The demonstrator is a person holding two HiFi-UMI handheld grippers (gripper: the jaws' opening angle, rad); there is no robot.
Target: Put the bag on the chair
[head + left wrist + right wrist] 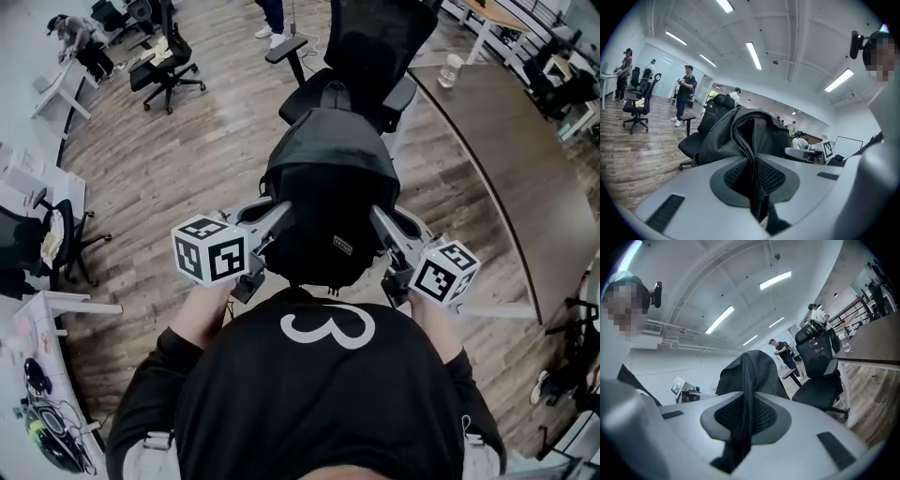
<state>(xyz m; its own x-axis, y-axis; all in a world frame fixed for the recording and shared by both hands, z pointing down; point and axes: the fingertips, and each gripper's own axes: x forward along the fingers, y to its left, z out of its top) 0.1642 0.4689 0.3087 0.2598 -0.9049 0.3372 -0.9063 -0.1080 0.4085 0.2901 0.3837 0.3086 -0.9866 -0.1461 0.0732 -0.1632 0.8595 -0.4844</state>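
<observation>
Head view: the bag [328, 187] partly hides the chair [375, 47].

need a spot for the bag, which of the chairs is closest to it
The black chair straight ahead, just beyond the bag and beside the dark table. The chair at the upper left and the chair at the far left stand farther off.

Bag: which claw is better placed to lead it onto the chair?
Right, narrowly. The left claw and the right claw are both shut on the bag, so both carry it. The chair stands ahead, slightly toward the right side, so the right can probably lead.
</observation>
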